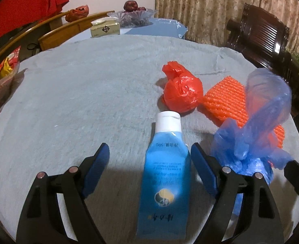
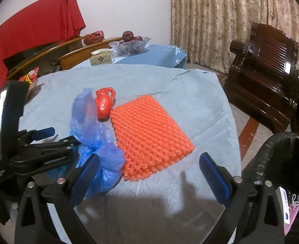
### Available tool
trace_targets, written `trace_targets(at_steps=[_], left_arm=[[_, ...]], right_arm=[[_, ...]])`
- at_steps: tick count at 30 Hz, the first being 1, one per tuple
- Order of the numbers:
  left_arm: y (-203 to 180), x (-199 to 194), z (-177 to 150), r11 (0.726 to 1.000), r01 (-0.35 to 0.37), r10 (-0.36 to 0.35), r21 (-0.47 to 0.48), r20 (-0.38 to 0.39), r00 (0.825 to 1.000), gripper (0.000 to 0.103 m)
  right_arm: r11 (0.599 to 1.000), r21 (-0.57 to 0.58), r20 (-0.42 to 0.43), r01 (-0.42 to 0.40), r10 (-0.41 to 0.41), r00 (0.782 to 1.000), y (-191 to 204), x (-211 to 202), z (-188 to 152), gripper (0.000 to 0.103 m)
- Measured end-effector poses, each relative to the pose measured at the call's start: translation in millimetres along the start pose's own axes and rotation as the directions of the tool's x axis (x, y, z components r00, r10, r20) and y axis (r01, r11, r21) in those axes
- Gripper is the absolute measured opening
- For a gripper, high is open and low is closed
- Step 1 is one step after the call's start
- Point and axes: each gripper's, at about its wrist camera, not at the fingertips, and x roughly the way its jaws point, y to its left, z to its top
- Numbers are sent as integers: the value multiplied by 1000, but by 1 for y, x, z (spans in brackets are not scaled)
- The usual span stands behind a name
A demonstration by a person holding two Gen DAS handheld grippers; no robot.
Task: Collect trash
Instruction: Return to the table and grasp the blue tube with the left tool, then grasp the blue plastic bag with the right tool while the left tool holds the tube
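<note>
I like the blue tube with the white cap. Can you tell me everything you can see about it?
The blue tube looks like soft, squeezable plastic with a white flip cap on its far end, which looks shut. It has small print and a round yellow-and-dark logo. It lies flat on the grey cloth, between the left tongs, whose open pads do not touch it.

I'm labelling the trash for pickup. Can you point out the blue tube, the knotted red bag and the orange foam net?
blue tube [image 1: 165, 183]: left wrist view, on the tube's printed body.
knotted red bag [image 1: 182, 93]: left wrist view, on the rounded bundle.
orange foam net [image 2: 149, 134]: right wrist view, at the sheet's middle.
</note>
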Motion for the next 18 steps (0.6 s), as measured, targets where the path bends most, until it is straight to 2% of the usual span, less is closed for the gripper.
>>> trace_targets(at_steps=[3, 5, 6, 7, 8, 11, 18], left_arm=[[-3, 10, -1, 1000, 19, -19, 6, -34, 999, 70], [-4, 8, -2, 1000, 21, -21, 11, -23, 1000, 67], [-3, 7, -3, 1000, 29, -29, 10, -20, 999, 62], [-3, 6, -4, 999, 35, -35, 10, -16, 999, 49], [-2, 5, -4, 999, 40, -40, 11, -12, 999, 44], [3, 4, -4, 997, 75, -75, -3, -11, 997, 44], [16, -14, -17, 997, 80, -80, -23, -6, 997, 44]], right_arm=[[1000, 1, -3, 2, -2, 1000, 1, 2, 0, 96], [1000, 3, -3, 2, -2, 1000, -1, 2, 0, 96], [1000, 4, -3, 3, -3, 1000, -1, 2, 0, 96], [1000, 4, -4, 3, -3, 1000, -1, 2, 0, 96], [1000, 5, -4, 1, -1, 1000, -1, 2, 0, 96], [1000, 4, -1, -7, 7, 1000, 2, 2, 1, 96], [999, -22, 12, -32, 32, 999, 14, 1, 2, 96]])
